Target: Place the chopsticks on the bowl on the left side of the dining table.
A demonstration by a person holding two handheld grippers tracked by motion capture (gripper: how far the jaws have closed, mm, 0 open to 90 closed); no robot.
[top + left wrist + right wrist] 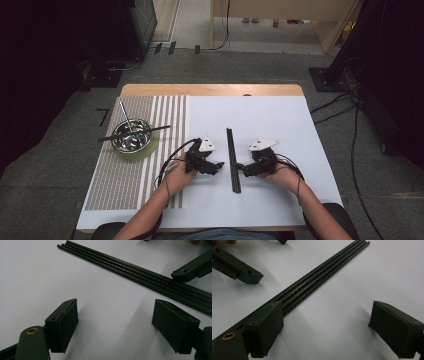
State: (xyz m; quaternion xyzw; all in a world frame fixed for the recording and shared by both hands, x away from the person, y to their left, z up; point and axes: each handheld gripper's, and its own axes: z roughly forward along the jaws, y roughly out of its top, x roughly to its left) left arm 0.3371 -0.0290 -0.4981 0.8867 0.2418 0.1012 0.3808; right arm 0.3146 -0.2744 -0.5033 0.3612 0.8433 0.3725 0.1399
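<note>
High view: both grippers flank the rods, nothing lifted yet

High view first, biggest to smallest: the table point(210, 90) with its white sheet point(280, 130) fills the middle; a striped mat point(125, 175) covers its left side, carrying a steel bowl point(132, 135) on a green disc, one dark rod and a metal stick resting across and in the bowl; then the bundle of dark rods point(232, 160) at the centre of the sheet.

Long axis of the rods runs straight away from the person, near end by the hands, far end pointing toward the table's back edge; they lie flat, side by side and touching.

Left gripper point(209, 166) sits just beside the bundle on its left, jaws spread wide with bare paper between them; the left gripper view shows the rods point(140, 272) crossing diagonally ahead of its pads. Right gripper point(246, 169) mirrors it on the other side, jaws likewise apart and holding nothing; in the right gripper view the rods point(319, 275) pass behind its left jaw.

My read: one rod seems already delivered to the bowl; the bundle on the sheet is untouched, so the grasping, lifting and carrying are all still to come.
</note>
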